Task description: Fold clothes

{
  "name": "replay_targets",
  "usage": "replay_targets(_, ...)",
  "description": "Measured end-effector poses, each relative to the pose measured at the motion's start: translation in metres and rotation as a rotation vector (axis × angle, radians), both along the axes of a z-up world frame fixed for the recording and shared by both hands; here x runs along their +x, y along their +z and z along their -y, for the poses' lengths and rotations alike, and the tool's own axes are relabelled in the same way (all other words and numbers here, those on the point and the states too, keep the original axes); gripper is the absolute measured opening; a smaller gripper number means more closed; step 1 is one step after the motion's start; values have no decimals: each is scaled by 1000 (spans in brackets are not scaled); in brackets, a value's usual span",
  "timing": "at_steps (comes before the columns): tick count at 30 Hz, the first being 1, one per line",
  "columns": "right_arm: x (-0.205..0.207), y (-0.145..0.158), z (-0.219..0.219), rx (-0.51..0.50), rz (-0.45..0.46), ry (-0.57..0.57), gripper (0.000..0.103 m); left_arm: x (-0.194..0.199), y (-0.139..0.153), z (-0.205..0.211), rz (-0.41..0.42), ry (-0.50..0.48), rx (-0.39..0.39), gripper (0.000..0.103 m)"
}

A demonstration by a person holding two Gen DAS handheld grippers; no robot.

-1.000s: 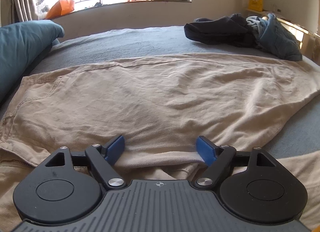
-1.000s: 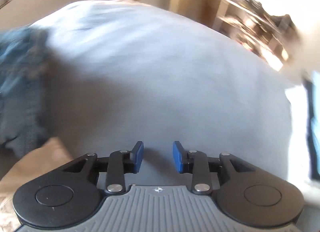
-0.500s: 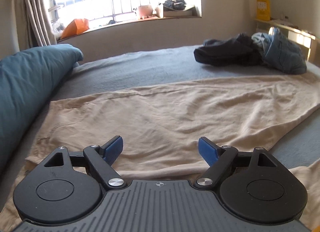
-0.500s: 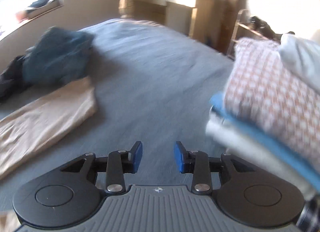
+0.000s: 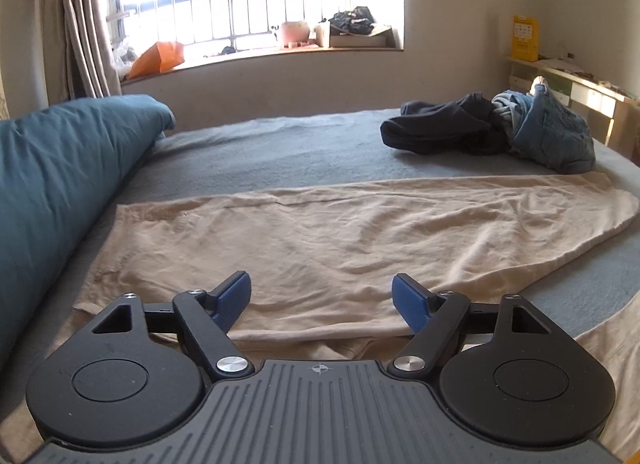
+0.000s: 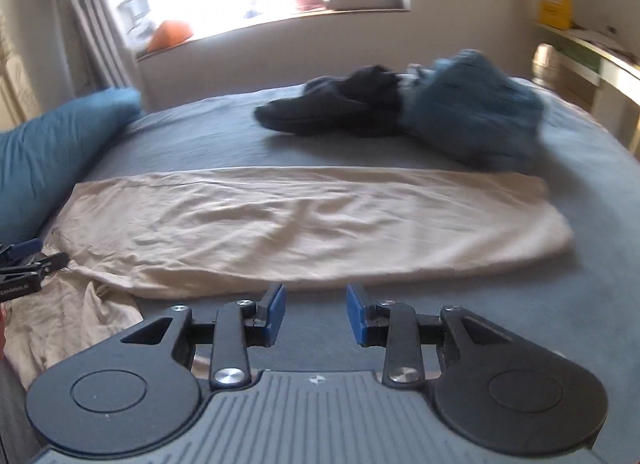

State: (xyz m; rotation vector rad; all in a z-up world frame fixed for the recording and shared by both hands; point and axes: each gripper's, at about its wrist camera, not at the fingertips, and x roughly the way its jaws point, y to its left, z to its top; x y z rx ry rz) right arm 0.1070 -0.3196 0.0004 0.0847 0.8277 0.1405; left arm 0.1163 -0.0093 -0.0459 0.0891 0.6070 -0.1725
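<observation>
One fold appears made: the beige trousers (image 6: 312, 220) lie on the bed (image 6: 520, 304) as a long flat band, near side of the dark garment (image 6: 340, 112) and denim heap (image 6: 476, 120). Judgement: further folds remain, and that pile is untouched. My left gripper (image 5: 321, 296) has just been closing but is still apart, empty, over the waist end. My right gripper (image 6: 316, 310) is partly parted, empty, just short of the trousers' near edge. Only the right view shows the loose crumpled part (image 6: 72, 316) beside the teal pillow (image 6: 52, 144).
</observation>
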Motion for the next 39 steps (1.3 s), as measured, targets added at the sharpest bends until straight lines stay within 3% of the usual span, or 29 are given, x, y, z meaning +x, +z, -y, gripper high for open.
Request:
replay_targets(4,72,-35,-50,-31,-64,31,33,11,-17,20,-2,-68,-32,53)
replay_targets(9,136,-84,-55,-82,-164,-20,32,21,-35,54,-8,-217,-41,50)
replay_targets(13,128,-104,-41,-170,-288,55,31,31,-48,65,-45,-264,-40,50)
replay_targets(17,122,-80,-30,-245,-368,67,32,37,-59,63,-106,-291,-51,50)
replay_targets(22,152,-62,-46,-185,-206,70,32,38,-63,61,-133,-301,-65,50)
replay_targets(26,164,-93,-39,-146,-241,8,32,35,-64,59,-136,-296,-71,51)
replay_targets(32,80,-95,26,-73,-283,-79,33,33,-65,56,-138,-311,-63,55)
replay_targets(35,38,-90,49,-52,-346,-179,37,28,-62,56,-136,-315,-34,57)
replay_targets(37,10,-82,63,33,-363,-253,38,20,-55,51,-136,-300,-23,59)
replay_targets(39,-19,-69,69,186,-329,-307,40,8,-45,40,-131,-277,-24,64)
